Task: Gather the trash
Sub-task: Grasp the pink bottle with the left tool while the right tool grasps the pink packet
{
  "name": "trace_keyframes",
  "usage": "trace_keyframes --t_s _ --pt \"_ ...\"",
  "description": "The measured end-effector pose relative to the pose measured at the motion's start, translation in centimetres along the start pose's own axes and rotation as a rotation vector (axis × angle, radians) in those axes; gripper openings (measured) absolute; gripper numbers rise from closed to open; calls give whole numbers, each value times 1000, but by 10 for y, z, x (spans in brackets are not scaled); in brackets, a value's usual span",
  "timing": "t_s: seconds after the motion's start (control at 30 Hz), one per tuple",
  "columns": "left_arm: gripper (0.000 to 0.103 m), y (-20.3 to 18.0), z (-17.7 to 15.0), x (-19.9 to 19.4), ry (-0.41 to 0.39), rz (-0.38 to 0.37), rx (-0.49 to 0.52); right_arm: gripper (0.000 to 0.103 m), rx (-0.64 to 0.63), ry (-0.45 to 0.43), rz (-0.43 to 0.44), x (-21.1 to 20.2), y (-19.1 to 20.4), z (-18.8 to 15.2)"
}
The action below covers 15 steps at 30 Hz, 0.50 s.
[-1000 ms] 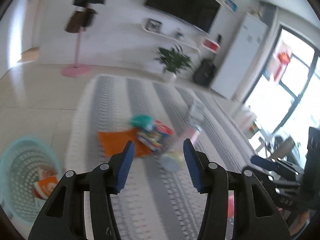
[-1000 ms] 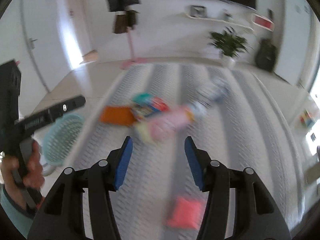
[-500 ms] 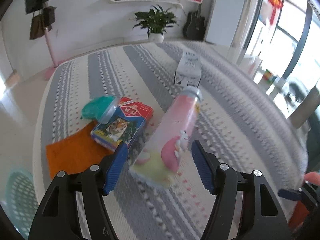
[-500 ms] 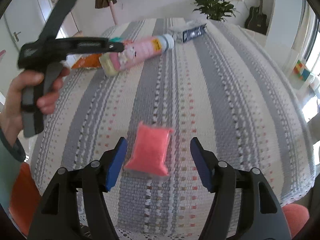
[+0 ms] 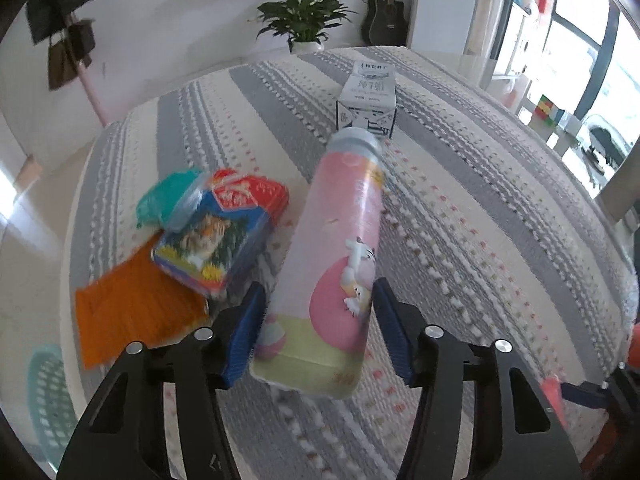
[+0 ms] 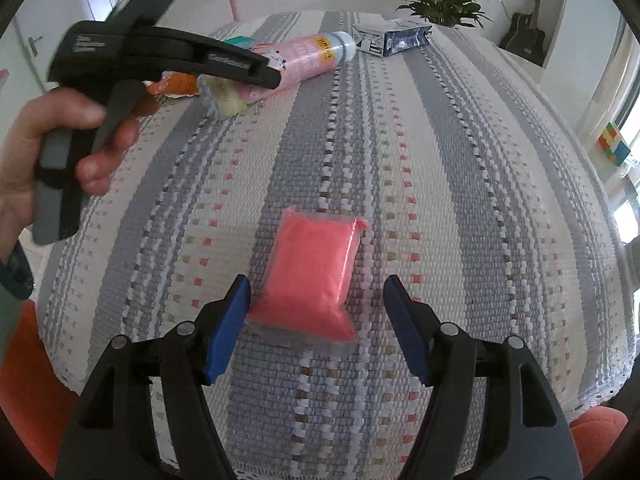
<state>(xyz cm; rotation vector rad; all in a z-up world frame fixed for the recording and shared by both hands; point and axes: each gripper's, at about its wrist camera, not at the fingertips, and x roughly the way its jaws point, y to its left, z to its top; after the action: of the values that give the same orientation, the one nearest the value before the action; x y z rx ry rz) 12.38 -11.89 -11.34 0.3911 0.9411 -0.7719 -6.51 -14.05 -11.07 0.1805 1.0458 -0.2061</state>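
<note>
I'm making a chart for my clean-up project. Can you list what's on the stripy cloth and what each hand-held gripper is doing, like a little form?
surface: striped cloth
left hand-held gripper: jaws closing around pink bottle, which lies on its side between them
right hand-held gripper: jaws closing, pink packet between them, right pad not touching
other trash: milk carton, tiger-picture box, teal bag, orange sheet
bin: teal basket, lower left, off the cloth
already lifted: nothing

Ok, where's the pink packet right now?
In the right wrist view, the pink packet lies on the striped cloth, between the closing right hand-held gripper fingers, untouched.
</note>
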Motion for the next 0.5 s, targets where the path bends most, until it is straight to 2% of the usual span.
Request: trace_keyframes --t_s 0.07,0.17,0.3,0.5 --pt "51 -1 -8 -9 -2 -10 -22 45 -13 -3 -23 0 1 1" --pt "51 3 -30 -27 5 -23 -102 43 -10 -15 -37 -2 -2 2" --pt "51 6 -70 -54 21 10 -187 42 10 -41 -39 -6 -9 3" --pt "51 4 -115 -85 23 33 -270 41 50 -58 36 -10 -17 5"
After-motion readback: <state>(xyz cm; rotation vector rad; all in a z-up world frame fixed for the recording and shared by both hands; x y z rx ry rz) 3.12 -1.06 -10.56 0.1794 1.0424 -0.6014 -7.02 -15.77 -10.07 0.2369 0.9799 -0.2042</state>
